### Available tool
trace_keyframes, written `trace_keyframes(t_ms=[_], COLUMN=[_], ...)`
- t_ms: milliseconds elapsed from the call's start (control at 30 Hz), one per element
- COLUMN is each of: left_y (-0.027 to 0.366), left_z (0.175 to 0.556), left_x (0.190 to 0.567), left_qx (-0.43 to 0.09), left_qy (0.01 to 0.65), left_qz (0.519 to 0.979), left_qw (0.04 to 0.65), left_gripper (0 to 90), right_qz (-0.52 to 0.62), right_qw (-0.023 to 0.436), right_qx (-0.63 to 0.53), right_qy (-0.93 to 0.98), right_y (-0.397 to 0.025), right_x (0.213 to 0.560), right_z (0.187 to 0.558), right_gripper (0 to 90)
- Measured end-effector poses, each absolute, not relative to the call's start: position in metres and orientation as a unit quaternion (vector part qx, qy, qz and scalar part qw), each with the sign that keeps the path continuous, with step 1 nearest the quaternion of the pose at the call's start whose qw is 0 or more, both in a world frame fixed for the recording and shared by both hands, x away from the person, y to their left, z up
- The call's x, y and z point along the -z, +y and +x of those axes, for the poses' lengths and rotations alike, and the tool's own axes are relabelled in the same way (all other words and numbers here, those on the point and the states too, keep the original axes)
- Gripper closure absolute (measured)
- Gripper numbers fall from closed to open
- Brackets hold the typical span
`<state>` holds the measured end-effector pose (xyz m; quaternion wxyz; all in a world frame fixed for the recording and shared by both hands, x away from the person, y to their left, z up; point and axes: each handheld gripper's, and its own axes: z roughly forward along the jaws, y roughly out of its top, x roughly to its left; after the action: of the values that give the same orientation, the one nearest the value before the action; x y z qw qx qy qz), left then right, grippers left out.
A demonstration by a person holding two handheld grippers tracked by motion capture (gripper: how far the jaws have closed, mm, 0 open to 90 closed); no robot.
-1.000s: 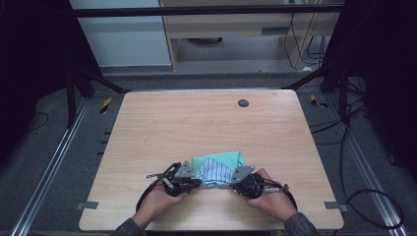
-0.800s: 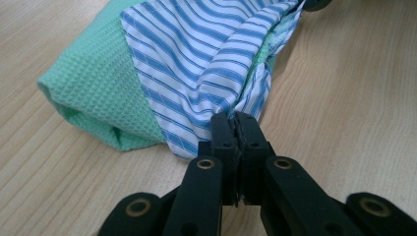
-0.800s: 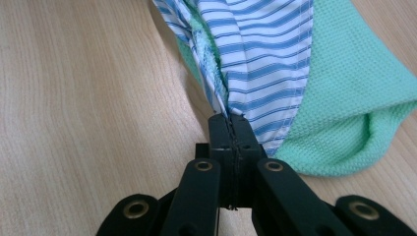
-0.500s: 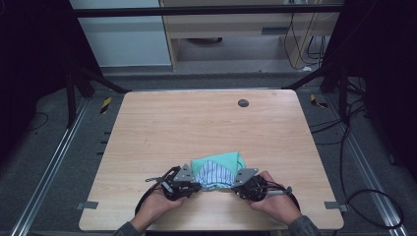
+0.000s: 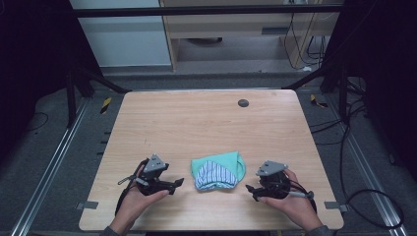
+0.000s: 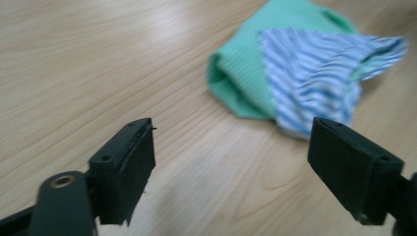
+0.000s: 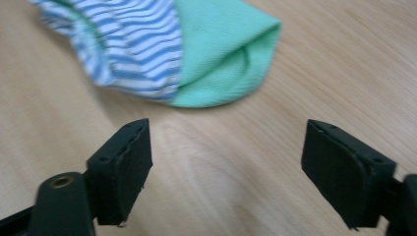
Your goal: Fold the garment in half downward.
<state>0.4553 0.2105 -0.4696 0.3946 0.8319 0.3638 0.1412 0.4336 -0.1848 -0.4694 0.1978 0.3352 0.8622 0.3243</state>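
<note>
A folded cloth [image 5: 219,170], green with a blue-and-white striped layer on top, lies on the wooden table [image 5: 206,123] near its front edge. My left gripper [image 5: 178,183] rests to the cloth's left, held in a hand, open with nothing in it. My right gripper [image 5: 250,189] sits to the cloth's right, also open and holding nothing. In the left gripper view the cloth [image 6: 300,69] lies ahead and to the right of the wide-apart jaws. In the right gripper view the cloth [image 7: 167,44] lies ahead and to the left.
A small dark round disc [image 5: 243,103] sits near the table's far edge. Metal rails [image 5: 49,167] run along both sides of the table, with cables [image 5: 364,196] on the floor at the right. Shelving stands beyond the far edge.
Both grippers let go of the cloth and drew apart, left one leftward and right one rightward. The cloth now lies flat and free between them.
</note>
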Motion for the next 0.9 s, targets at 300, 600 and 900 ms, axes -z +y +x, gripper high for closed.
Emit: trace_keyframes(t_ms=[300, 600, 900], left_y=[0.231, 0.242, 0.238], left_z=[0.484, 0.527, 0.541], left_x=[0.475, 0.485, 0.499], left_qx=[-0.147, -0.177, -0.189], left_qy=[0.385, 0.425, 0.44], left_qz=[0.833, 0.816, 0.806], left_qw=[0.368, 0.348, 0.348], left_gripper=[8.1, 7.1, 7.3], right_qz=[0.428, 0.511, 0.575], right_qw=[0.189, 0.214, 0.233], right_qx=[-0.338, -0.336, -0.313], right_qy=[0.817, 0.762, 0.719], right_y=[-0.205, -0.222, -0.225], right_x=[0.477, 0.487, 0.507], right_z=[0.47, 0.506, 0.526], right_gripper=[8.4, 7.9, 9.3])
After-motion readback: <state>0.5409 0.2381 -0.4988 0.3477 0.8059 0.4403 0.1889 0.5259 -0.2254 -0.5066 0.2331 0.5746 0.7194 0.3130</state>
